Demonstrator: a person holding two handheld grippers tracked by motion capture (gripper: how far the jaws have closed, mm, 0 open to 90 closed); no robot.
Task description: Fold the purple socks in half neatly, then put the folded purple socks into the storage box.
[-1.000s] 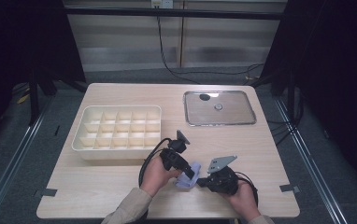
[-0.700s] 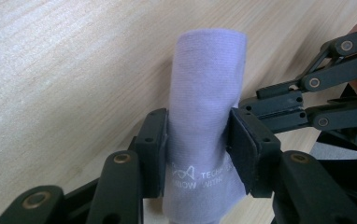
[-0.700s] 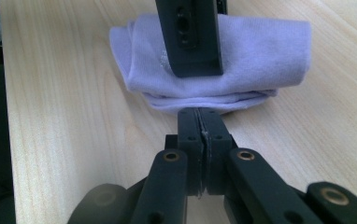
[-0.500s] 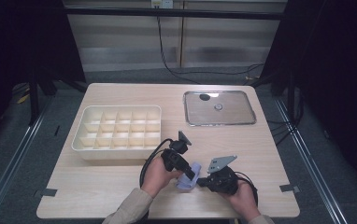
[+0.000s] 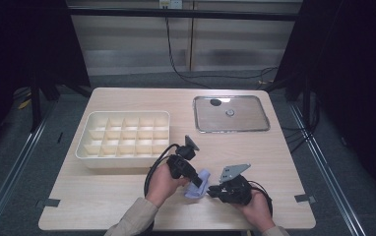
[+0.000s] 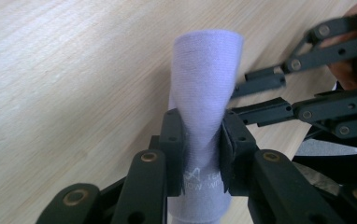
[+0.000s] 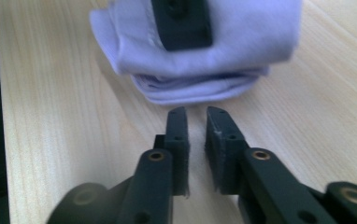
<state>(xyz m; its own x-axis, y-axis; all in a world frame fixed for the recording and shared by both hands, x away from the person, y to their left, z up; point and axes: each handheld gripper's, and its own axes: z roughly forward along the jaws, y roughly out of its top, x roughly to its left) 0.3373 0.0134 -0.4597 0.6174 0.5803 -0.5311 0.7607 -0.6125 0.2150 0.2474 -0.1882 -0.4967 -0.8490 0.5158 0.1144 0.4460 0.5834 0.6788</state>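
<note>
— What are the left tongs [image 6: 200,140] doing?

— Their jaws have just been closing, and now they pinch a folded lilac cloth [image 6: 204,93] that stands up between them, low on the counter [image 5: 127,196] in front of the divided tray [image 5: 122,135].

— And the right tongs [image 7: 196,121]?

— Their jaws have just been opening to a narrow gap, with nothing between them. The tips sit just short of the cloth's lower edge, apart from it.

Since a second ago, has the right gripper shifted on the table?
No. The right gripper sits at the same spot below the metal tray; its jaws have just opened slightly, nothing between them.
</note>
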